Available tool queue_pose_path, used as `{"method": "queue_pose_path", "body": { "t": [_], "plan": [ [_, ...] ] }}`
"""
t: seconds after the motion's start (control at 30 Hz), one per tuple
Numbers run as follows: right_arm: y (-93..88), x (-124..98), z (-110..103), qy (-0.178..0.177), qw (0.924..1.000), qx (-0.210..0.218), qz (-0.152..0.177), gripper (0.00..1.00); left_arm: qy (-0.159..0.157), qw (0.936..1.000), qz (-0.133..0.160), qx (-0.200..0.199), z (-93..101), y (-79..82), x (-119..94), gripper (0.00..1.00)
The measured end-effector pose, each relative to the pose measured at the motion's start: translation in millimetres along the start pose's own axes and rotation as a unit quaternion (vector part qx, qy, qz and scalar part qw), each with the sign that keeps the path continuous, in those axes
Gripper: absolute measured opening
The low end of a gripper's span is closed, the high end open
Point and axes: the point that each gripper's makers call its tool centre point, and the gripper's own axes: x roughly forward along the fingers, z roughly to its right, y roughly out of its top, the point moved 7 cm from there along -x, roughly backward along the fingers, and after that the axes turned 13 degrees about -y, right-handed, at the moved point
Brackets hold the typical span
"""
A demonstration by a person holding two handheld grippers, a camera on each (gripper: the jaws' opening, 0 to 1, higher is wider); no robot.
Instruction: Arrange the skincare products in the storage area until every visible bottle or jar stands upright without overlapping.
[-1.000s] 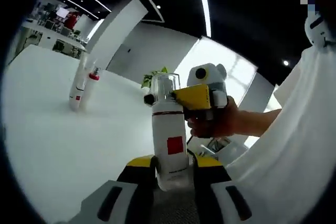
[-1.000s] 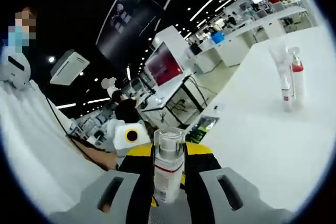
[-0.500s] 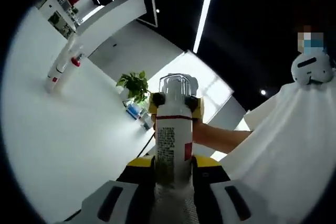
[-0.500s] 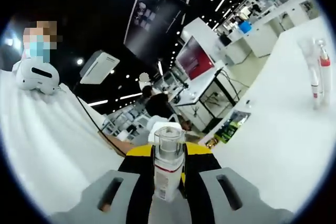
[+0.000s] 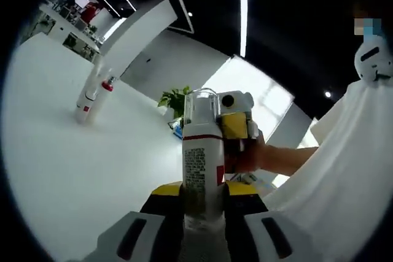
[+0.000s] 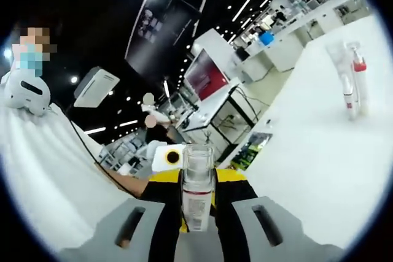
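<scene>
So both grippers have the same bottle at once. In the left gripper view, the left gripper (image 5: 202,213) has its two jaws clenched around the lower body of a white spray bottle (image 5: 202,176), which stands straight up between them, lifted above the table. You can see small print down its side, a bit of a red square label, a thin red band near the shoulder and a clear cap (image 5: 201,105) on top. Just behind it, up at the cap end, the right gripper (image 5: 236,128) comes in from the right with its yellow body against the bottle's neck, and a hand (image 5: 245,154) holds it. A white sleeve takes up the right side.

In the right gripper view it's the same thing from the other end: the right gripper (image 6: 198,210) is grasping the bottle (image 6: 197,204) near the top, clear cap (image 6: 198,164) poking up between the jaws, red band just below it. The left gripper's yellow body sits right behind the bottle.

Further out, the white table (image 5: 73,164) spreads left in the left gripper view, and far back on it are two more bottles, a white tube (image 5: 89,93) and a slimmer one with a red top (image 5: 105,90), just beside each other and looking upright. The same pair shows at the right of the right gripper view, tube (image 6: 342,84) and red top bottle (image 6: 358,84). A potted plant (image 5: 178,99) sits beyond the table edge.
</scene>
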Motion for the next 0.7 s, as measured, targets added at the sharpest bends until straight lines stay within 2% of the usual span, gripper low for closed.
{"method": "queue_pose_path", "body": {
  "t": [0.07, 0.1, 0.2, 0.23, 0.3, 0.4, 0.47, 0.5, 0.53, 0.7],
  "plan": [
    [-5.4, 5.5, -0.5, -0.026, 0.9995, -0.015, -0.012, 0.19, 0.012, 0.9999, 0.007, 0.006, -0.5, 2.6, -2.3, 0.24],
    [-8.7, 8.6, -2.0, -0.032, 0.9993, -0.014, -0.017, 0.21, 0.027, 0.9995, 0.011, 0.008, -3.7, 3.3, -5.1, 0.24],
    [-18.2, 17.5, -7.1, -0.049, 0.9981, -0.021, -0.030, 0.22, 0.046, 0.9987, 0.015, 0.015, -7.0, 5.2, -8.1, 0.24],
    [-19.5, 20.4, -7.0, -0.067, 0.9971, -0.029, -0.023, 0.24, 0.062, 0.9979, 0.011, 0.019, -10.0, 4.8, -10.3, 0.24],
    [-21.3, 24.0, -6.8, -0.088, 0.9957, -0.021, -0.021, 0.25, 0.085, 0.9960, 0.005, 0.028, -13.0, 4.5, -12.3, 0.24],
    [-24.0, 28.5, -1.6, -0.139, 0.9901, 0.001, -0.019, 0.24, 0.116, 0.9921, -0.008, 0.045, -17.7, 3.9, -15.0, 0.24],
    [-23.4, 30.4, -2.1, -0.141, 0.9899, 0.011, -0.011, 0.25, 0.124, 0.9907, -0.015, 0.055, -18.1, 3.9, -14.2, 0.24],
    [-23.7, 31.5, -0.6, -0.153, 0.9880, 0.023, -0.008, 0.24, 0.129, 0.9898, -0.018, 0.059, -18.7, 3.7, -14.3, 0.24],
    [-24.9, 33.5, -0.8, -0.152, 0.9879, 0.026, -0.014, 0.23, 0.127, 0.9900, -0.020, 0.058, -18.7, 3.0, -13.7, 0.24],
    [-27.5, 37.8, -1.9, -0.166, 0.9857, 0.016, -0.023, 0.21, 0.136, 0.9885, -0.030, 0.058, -20.6, 1.7, -15.6, 0.24]
  ]
}}
